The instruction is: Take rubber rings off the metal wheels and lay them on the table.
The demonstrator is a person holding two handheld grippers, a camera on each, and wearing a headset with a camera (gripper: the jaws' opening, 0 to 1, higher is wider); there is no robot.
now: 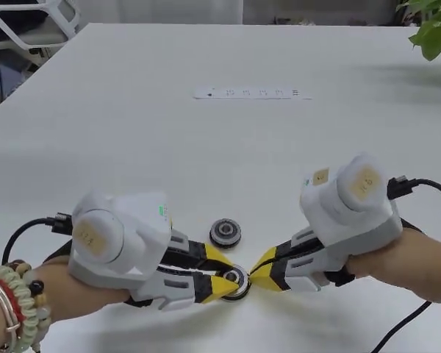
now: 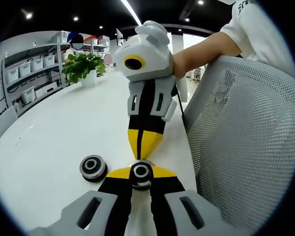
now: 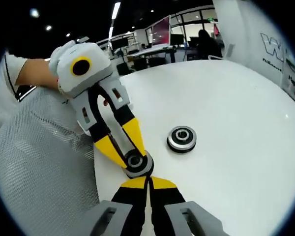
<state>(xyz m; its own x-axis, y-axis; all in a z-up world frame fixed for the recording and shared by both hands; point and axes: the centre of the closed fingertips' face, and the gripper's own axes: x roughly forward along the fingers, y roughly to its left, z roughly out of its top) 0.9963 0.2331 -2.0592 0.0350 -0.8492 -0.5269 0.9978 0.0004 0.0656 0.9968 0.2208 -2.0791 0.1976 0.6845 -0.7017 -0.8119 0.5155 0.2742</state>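
A small metal wheel with a black rubber ring (image 1: 237, 280) lies near the white table's front edge. My left gripper (image 1: 228, 276) is shut on it, one yellow-tipped jaw on each side (image 2: 141, 173). My right gripper (image 1: 256, 270) points at it from the right, jaws shut together. Its tips (image 3: 148, 181) touch the wheel's rim (image 3: 138, 163). I cannot tell whether they pinch the ring. A second wheel with its ring (image 1: 226, 232) lies flat just behind, free of both grippers (image 2: 93, 167) (image 3: 181, 138).
A white power strip (image 1: 251, 93) lies across the table's middle. A green plant (image 1: 434, 29) stands at the far right corner, and a white chair (image 1: 37, 26) at the far left. A grey mesh chair back (image 2: 246, 147) is close behind me. Cables trail from both grippers.
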